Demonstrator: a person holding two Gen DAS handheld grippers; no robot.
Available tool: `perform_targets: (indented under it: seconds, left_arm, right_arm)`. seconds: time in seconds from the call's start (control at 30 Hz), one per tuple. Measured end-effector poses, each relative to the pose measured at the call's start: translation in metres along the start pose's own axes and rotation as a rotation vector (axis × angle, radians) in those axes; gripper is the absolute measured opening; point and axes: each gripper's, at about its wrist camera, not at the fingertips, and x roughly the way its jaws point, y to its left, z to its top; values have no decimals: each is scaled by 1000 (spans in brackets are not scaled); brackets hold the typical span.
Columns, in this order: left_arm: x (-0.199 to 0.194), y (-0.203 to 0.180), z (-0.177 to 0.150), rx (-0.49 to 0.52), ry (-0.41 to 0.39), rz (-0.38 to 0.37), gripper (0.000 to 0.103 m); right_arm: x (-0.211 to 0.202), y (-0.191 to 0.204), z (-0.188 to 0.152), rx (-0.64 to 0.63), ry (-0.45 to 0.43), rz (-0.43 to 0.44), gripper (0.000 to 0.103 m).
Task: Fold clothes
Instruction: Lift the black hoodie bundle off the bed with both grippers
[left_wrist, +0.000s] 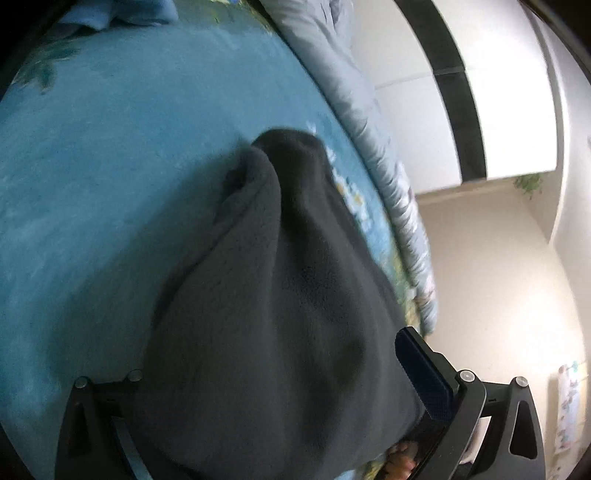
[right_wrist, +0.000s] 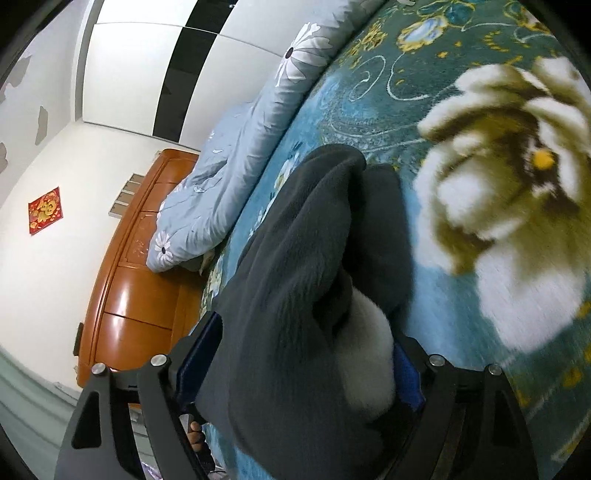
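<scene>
Both grippers tilt sideways over the bed (left_wrist: 92, 184). The left gripper (left_wrist: 280, 398) has its jaws closed on the dark fleece (left_wrist: 280, 295), which drapes forward onto the blanket near the bed's edge by the quilt (left_wrist: 369, 140). The right gripper (right_wrist: 295, 373) clamps the fleece (right_wrist: 288, 258) too, white lining (right_wrist: 369, 350) showing.
</scene>
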Motion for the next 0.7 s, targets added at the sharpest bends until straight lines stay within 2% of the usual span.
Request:
perform_targets:
  seconds: [0.27, 0.37, 0.43, 0.5, 0.6, 0.67, 0.7]
  left_arm:
    - [12, -12, 2, 69, 34, 43, 102]
    - [17, -17, 3, 95, 47, 59, 101]
    - [19, -18, 4, 101, 48, 72, 91]
    - [18, -17, 4, 88, 36, 86, 88]
    - [19, -21, 2, 81, 21, 105, 81]
    - [19, -26, 0, 80, 12, 112, 73]
    - [19, -29, -2, 80, 6, 107, 65]
  right_arm:
    - [15, 11, 7, -56, 17, -21, 85]
    - [13, 15, 3, -84, 19, -36, 81]
    - [12, 16, 2, -88, 21, -52, 73]
    - [12, 15, 3, -90, 32, -75, 64]
    - [17, 14, 8, -80, 46, -70, 61]
    - [20, 13, 10, -63, 53, -70, 59]
    - [20, 15, 11, -65, 54, -76, 56]
